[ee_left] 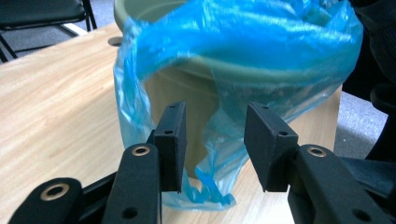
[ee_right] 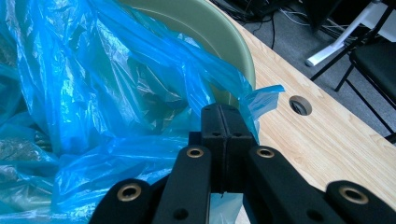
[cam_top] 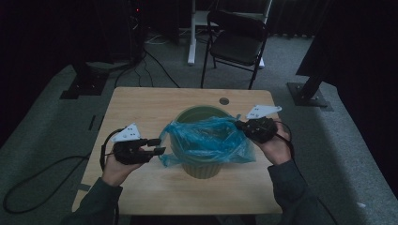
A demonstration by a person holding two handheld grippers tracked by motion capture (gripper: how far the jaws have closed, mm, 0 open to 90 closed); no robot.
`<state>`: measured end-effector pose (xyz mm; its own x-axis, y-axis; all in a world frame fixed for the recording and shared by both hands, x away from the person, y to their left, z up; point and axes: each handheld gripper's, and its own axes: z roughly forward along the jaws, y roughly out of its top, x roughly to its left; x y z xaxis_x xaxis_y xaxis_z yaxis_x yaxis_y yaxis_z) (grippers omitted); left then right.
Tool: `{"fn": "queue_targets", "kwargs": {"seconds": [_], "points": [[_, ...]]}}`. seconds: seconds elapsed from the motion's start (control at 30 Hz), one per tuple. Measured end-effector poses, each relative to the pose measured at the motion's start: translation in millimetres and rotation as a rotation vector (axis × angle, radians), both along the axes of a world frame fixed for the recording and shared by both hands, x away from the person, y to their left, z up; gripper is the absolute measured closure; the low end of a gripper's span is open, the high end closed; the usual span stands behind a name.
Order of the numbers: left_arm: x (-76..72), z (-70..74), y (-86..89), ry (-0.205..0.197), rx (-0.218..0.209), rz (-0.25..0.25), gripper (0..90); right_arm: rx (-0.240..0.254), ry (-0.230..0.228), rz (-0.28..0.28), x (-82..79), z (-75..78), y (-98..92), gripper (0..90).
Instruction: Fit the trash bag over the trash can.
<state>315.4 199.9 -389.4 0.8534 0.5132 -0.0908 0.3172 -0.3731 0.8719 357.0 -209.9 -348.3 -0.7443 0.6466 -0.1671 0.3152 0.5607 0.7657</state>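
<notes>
Two grippers are working one liner, so I go from the biggest thing down. On the light wooden table (cam_top: 141,105) stands the pale green round plastic bin (cam_top: 202,166), near the middle, and draped over its rim is the thin translucent blue plastic bag (cam_top: 206,140), which I judge I am fitting as a liner. The bag sits bunched in the bin's mouth; on the near and left sides it hangs down the outer wall, with one loose tail reaching the tabletop. At the far side the rim (cam_top: 197,110) still looks bare.

My right gripper (cam_top: 240,124) has its jaws pressed flat together on a fold of the blue film at the bin's right edge, and I see that pinch plainly in the right gripper view (ee_right: 226,122). My left gripper (cam_top: 159,146) stands with its jaws apart, nothing clamped; in the left gripper view the hanging tail lies beyond and between the pads (ee_left: 173,140) without touching them.

To do this well, I think I should hold the right pinch firm as an anchor, take the loose left edge high near the rim rather than at the tail, and spread it outward gently, since this film looks easy to tear.

Inside the bin I see only crumpled bag.
</notes>
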Motion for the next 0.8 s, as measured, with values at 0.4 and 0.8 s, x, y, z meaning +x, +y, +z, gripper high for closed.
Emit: {"fn": "queue_targets", "kwargs": {"seconds": [0.4, 0.8], "points": [[19.2, 29.1, -5.0, -0.063, -0.016, 0.010, 72.3, -0.002, 0.001, 0.008, -0.3, -1.3, 2.3, 90.0], [57.3, 38.4, -29.7, -0.032, 0.061, 0.007, 66.9, -0.001, 0.003, 0.010, -0.5, -2.2, 2.3, 90.0]]}}
